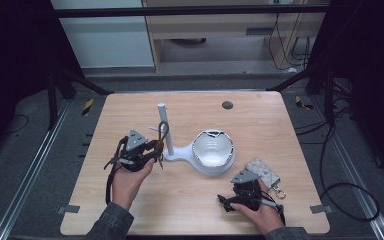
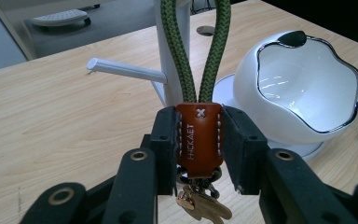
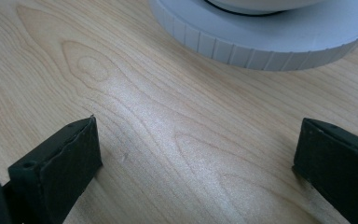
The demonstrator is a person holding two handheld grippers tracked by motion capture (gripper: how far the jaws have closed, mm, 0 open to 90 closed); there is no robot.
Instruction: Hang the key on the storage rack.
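Left tool (image 2: 199, 140) clamped on brown leather key fob (image 2: 199, 138) with green cord loop (image 2: 196, 46); right tool (image 3: 196, 154) spread wide over bare table (image 3: 168, 130).

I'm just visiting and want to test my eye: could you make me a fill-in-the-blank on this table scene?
1. The left tool is shut on the keychain's brown ____ tab.
2. The keychain's cord loop is coloured ____.
3. The right tool has its jaws ____.
4. The white bowl sits on the stand's ____.

Missing words: leather; green; open; base

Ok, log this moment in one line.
left gripper: shut on keychain | right gripper: open, over table | stand: upright
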